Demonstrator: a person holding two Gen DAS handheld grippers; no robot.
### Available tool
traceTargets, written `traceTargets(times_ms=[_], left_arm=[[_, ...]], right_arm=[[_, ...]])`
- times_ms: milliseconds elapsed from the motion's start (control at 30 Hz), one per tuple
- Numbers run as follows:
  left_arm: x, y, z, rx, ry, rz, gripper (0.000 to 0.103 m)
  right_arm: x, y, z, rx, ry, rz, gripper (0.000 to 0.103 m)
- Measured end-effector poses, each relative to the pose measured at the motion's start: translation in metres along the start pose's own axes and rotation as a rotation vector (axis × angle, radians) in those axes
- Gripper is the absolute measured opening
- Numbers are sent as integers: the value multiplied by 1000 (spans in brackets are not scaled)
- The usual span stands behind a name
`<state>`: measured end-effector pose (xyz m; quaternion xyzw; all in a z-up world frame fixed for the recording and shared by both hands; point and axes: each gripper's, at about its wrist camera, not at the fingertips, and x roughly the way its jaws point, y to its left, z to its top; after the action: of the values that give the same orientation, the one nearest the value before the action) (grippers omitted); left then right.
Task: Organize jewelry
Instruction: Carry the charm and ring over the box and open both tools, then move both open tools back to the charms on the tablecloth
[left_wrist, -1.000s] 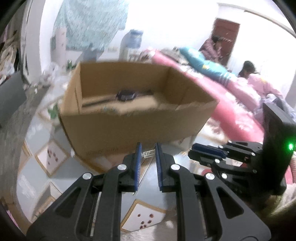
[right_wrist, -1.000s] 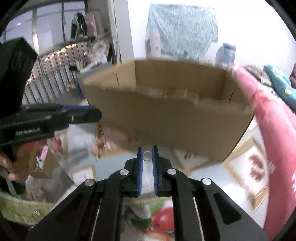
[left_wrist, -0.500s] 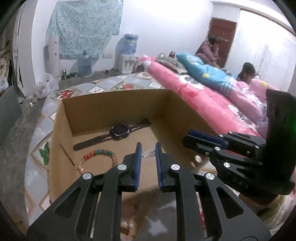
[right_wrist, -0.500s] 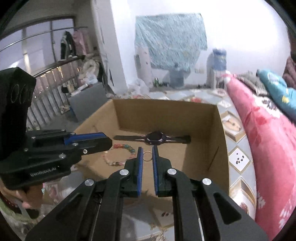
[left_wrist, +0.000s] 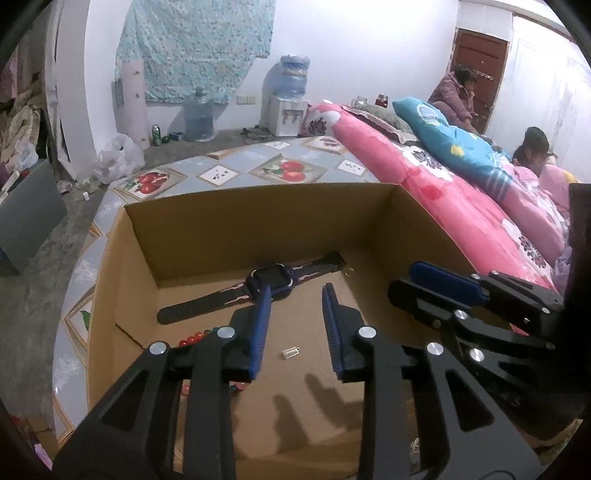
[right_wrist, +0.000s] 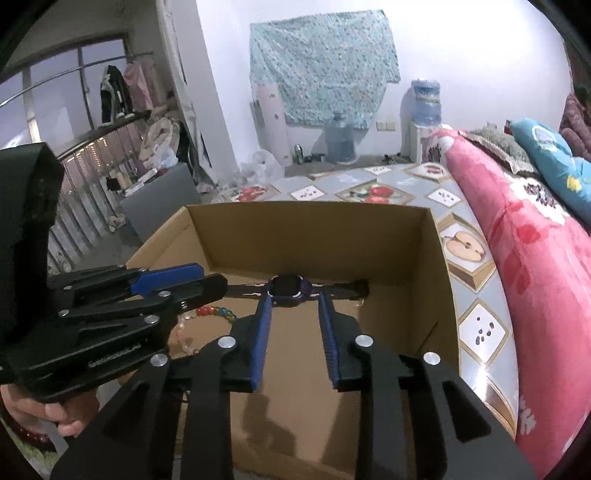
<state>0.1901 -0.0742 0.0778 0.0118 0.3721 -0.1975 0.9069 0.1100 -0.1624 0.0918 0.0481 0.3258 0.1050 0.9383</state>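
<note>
Both jaws opening over the open brown cardboard box (left_wrist: 236, 236); left gripper (left_wrist: 295, 328) empty, small silver clasp (left_wrist: 290, 352) dropped; right gripper (right_wrist: 294, 325) empty; we withdraw straight up, avoiding the dark purple smartwatch (right_wrist: 286, 287) at twelve o'clock.

Plain brown corrugated cardboard box (left_wrist: 207, 236) holds a black-strapped watch with dark purple case (left_wrist: 271, 282) and a multicoloured bead bracelet (right_wrist: 218, 312), red beads prominent. Both black grippers carry blue finger pads (left_wrist: 260, 332). Adjacent pink floral quilt (right_wrist: 532, 258); floor tiles show red fruit prints (left_wrist: 288, 170).
</note>
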Motion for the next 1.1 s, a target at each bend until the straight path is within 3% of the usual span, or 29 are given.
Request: traceTargets(times_ms=[333, 633, 833, 967, 1100], left_arm=[[-47, -7, -11, 13, -109, -19, 44], [-93, -16, -51, 56, -156, -57, 57], [-113, -20, -84, 80, -155, -82, 61], [-117, -25, -107, 94, -135, -109, 62], [-109, -33, -127, 114, -90, -103, 62]], right_arm=[[-50, 10, -8, -8, -106, 49, 37], [-97, 11, -36, 11, -159, 133, 40], [-119, 13, -65, -9, -148, 151, 40], [-132, 3, -86, -16, -116, 90, 40], [-131, -21, -116, 59, -31, 33, 40]])
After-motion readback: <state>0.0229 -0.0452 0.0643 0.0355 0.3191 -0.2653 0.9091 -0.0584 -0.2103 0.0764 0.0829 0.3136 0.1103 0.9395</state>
